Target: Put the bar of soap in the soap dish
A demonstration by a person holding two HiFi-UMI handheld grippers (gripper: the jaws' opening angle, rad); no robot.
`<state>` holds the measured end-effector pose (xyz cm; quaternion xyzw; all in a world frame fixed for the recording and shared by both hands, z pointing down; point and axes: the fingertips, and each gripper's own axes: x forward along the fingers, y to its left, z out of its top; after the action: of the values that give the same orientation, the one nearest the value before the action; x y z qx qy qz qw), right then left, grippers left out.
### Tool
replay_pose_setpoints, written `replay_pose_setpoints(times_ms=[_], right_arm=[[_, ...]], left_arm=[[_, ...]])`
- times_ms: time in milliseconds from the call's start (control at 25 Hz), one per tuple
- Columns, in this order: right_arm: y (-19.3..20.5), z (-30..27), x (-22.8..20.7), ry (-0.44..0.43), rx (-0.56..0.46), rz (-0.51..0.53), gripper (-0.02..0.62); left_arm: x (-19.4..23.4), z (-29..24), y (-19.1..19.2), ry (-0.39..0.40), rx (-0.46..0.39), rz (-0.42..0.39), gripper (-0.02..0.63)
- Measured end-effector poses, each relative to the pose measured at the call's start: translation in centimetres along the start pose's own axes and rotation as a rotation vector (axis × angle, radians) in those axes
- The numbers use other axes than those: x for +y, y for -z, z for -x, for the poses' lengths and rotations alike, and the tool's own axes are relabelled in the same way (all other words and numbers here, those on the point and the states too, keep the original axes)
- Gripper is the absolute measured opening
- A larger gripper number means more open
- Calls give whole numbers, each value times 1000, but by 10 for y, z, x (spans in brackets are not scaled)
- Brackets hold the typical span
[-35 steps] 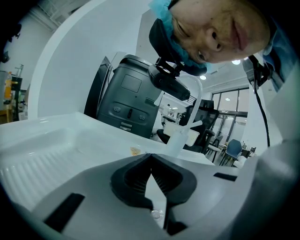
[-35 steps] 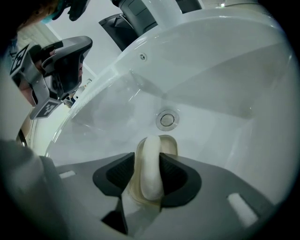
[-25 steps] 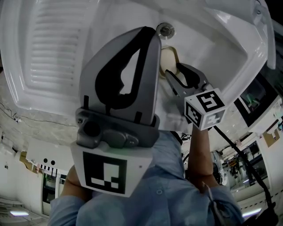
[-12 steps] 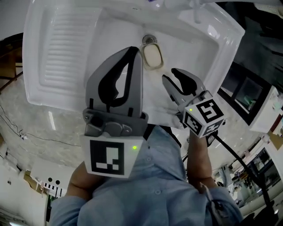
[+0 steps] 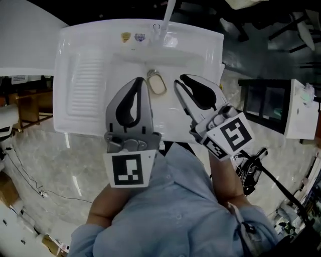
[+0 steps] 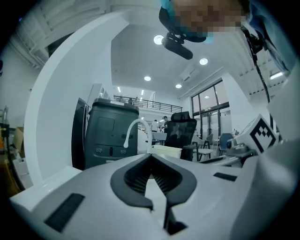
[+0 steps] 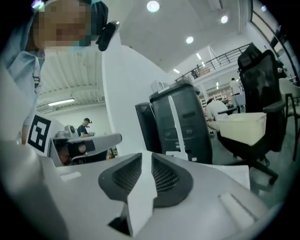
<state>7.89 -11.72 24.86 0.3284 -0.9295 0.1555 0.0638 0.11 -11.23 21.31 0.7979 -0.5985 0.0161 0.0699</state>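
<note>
The bar of soap [image 5: 157, 85] sat in the soap dish [image 5: 150, 80], down in the sink [image 5: 210, 50], just near of the drain [image 5: 152, 73], so the placing step looked done to me. Your right gripper [image 5: 179, 80] hung to its right; its jaws had just been closing to a narrow gap, with nothing between them. Your left gripper [image 5: 141, 79] was pressed together, empty. Next, I'd judge, you only needed to stay clear. Count: 1 bar, 1 dish, 1 sink, 1 tap [image 5: 168, 12], 2 grippers.
</note>
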Motion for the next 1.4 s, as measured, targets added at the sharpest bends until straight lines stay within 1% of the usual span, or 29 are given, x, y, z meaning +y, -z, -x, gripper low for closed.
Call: replay_pose_setpoints(times_ms=[80,160,320,440,520,720,1120,1400], right_arm=[[-32,4,8,-4,-89,50,60],[-58,11,19,-2,-146,104,52],[-93,23,40,27,-196,202,38],[-108,27,50,38,-238,224,17],[-112,30,54,42,-253,238,3],[-111,35,59,48,-260,268,2],[-114,37,63,40,-275,263,0],[-115,38,63,31,-278,262,0]], left_arm=[[-5,1,-17,-4,-44,-49,8],[-11,6,-33,-15,-76,-92,8],[-23,16,-58,-28,-116,-141,8],[-27,18,-71,-36,-144,-145,8],[-29,21,-77,-43,-162,-142,8],[-33,27,-81,-43,-170,-136,8],[-38,30,-89,-50,-199,-136,8],[-40,28,-90,-44,-200,-140,8]])
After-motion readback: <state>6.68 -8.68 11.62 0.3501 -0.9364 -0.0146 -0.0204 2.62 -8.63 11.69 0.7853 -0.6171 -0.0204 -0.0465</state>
